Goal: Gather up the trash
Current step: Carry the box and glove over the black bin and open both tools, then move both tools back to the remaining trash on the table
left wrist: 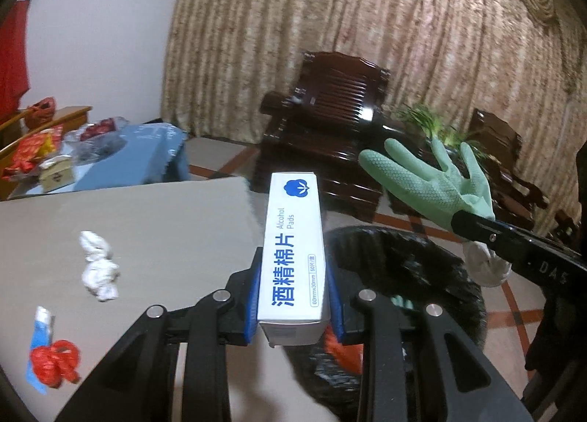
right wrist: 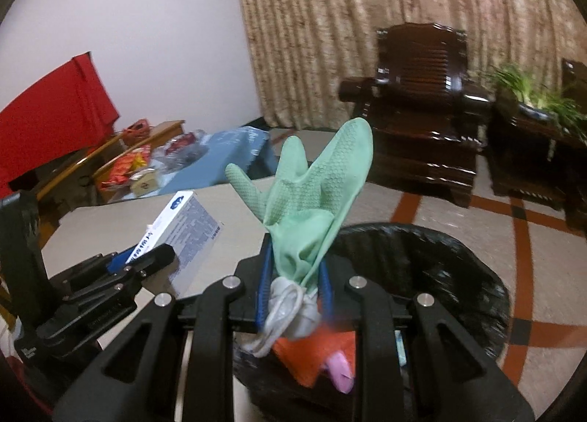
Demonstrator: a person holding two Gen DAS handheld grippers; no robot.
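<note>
My left gripper [left wrist: 293,297] is shut on a white alcohol-pad box [left wrist: 293,238], which stands upright between the blue pads at the table's right edge, beside the bin. The black-bagged bin [left wrist: 422,268] stands just right of the grey table [left wrist: 146,231]. My right gripper [right wrist: 293,286] is shut on a green rubber glove [right wrist: 315,194] whose fingers stick up and whose pale cuff [right wrist: 290,312] hangs over the bin [right wrist: 458,275]. Orange wrapping [right wrist: 315,352] and a pink item [right wrist: 341,367] lie inside the bin. On the table lie a crumpled white tissue [left wrist: 97,268] and a red bundle on blue paper [left wrist: 55,363].
A dark wooden armchair [left wrist: 330,121] and a side table with a green plant [right wrist: 532,99] stand behind the bin, against the curtain. At the left is a blue-covered low table [left wrist: 139,154] crowded with packets. The floor is tiled with red lines.
</note>
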